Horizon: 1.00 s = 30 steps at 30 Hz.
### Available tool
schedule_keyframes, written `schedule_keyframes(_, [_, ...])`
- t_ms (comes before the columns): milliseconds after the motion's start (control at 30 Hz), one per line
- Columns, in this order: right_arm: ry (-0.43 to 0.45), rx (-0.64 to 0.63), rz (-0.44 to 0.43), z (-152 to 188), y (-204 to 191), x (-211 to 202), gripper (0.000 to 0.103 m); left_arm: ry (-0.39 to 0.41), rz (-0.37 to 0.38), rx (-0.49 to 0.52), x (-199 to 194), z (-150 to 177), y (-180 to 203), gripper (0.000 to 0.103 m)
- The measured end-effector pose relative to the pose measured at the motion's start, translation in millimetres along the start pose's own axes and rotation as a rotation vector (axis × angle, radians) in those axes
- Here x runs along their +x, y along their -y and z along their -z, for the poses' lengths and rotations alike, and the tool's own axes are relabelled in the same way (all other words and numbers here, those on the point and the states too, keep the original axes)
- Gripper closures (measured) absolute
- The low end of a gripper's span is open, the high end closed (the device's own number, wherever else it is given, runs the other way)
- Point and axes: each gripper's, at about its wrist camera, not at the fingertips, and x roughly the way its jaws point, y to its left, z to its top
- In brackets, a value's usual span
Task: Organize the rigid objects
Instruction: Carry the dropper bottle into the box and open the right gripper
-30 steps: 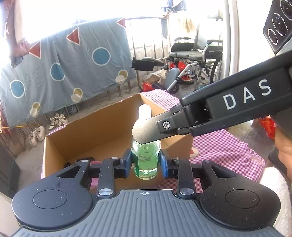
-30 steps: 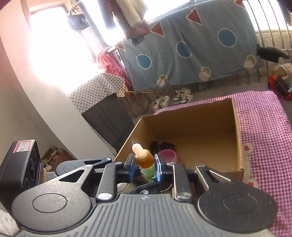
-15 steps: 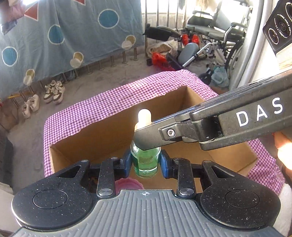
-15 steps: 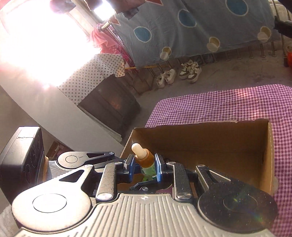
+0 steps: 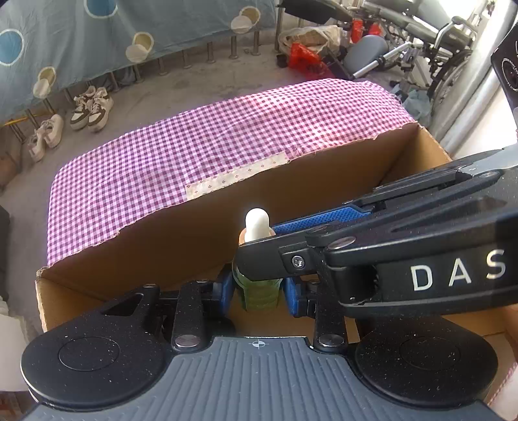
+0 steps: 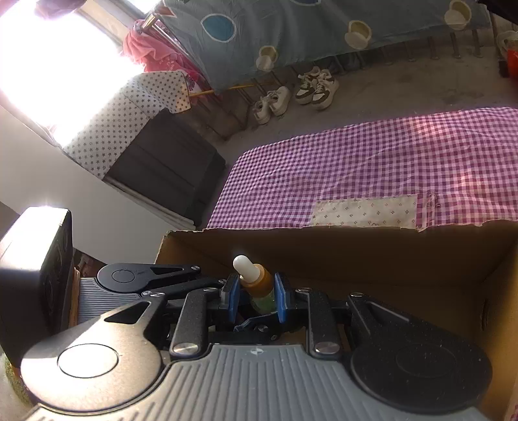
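A small dropper bottle (image 5: 259,296) with green liquid, an amber collar and a white rubber bulb is held by both grippers. My left gripper (image 5: 259,291) is shut on its green glass body. My right gripper (image 5: 259,241) reaches in from the right and is shut on the collar just under the bulb. In the right wrist view the bottle (image 6: 255,281) tilts between the right gripper's (image 6: 257,293) blue pads (image 6: 280,296). The bottle hangs inside the open cardboard box (image 5: 200,226), close to its far wall (image 6: 356,256). The box floor under it is hidden.
The box stands on a purple checked cloth (image 5: 210,136) with a pale patch (image 6: 365,212). Beyond the table are shoes (image 5: 92,108) on the floor, a wheelchair (image 5: 421,39) at the right, a blue sheet on a rail (image 6: 291,29) and a dark cabinet (image 6: 168,168).
Both grippers have carried the bottle forward and down into the box and pitched downward. The far wall is now close behind it. Both grips are unchanged.
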Motion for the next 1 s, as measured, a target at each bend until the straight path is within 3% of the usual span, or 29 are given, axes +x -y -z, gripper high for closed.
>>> schedule_keyframes(233, [-0.042,0.064,-0.027,7,13,8,0.076,0.004,0.004,-0.005,-3,0,0,0.065])
schedule_keyframes(500, [0.005,0.094,-0.033,9,4,-21,0.072,0.062,-0.020,0.026,-31,2,8,0.038])
schedule_keyframes(567, [0.045,0.100,-0.046,13,-1,-38,0.065,0.083,-0.042,0.018,-42,4,9,0.024])
schedule_keyframes(633, [0.088,0.110,-0.056,20,-4,-59,0.058,0.105,-0.056,0.014,-55,8,10,0.022])
schedule_keyframes(800, [0.197,0.125,-0.075,57,-12,-123,0.057,0.157,-0.063,0.004,-90,20,11,0.019])
schedule_keyframes(1000, [0.320,0.125,-0.127,138,-22,-189,0.051,0.279,-0.064,-0.037,-145,52,11,0.009])
